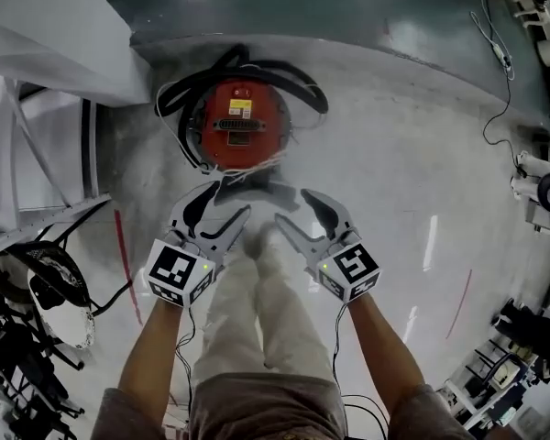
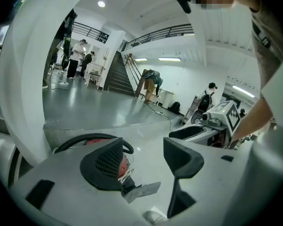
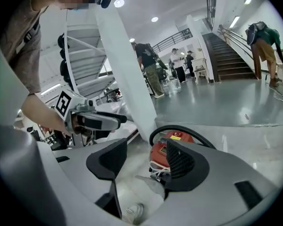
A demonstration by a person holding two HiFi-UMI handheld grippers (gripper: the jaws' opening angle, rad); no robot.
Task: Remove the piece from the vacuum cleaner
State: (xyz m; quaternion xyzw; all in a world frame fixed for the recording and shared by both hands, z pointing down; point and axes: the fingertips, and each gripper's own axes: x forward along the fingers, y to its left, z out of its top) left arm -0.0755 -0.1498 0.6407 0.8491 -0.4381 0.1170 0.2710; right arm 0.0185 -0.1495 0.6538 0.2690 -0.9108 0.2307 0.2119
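Observation:
A round red vacuum cleaner stands on the floor with a black hose coiled around it. White cords and a grey flat piece sit at its near side. My left gripper and right gripper hover side by side just short of the vacuum, both open and holding nothing. In the left gripper view the open left gripper frames the grey piece, with the vacuum behind the left jaw. In the right gripper view the right gripper is open, with the vacuum partly behind its right jaw.
A white slanted stair beam rises at the left beside the vacuum. Cables and dark equipment crowd the left edge, and more gear lines the right. A cord runs across the far floor. People stand in the background.

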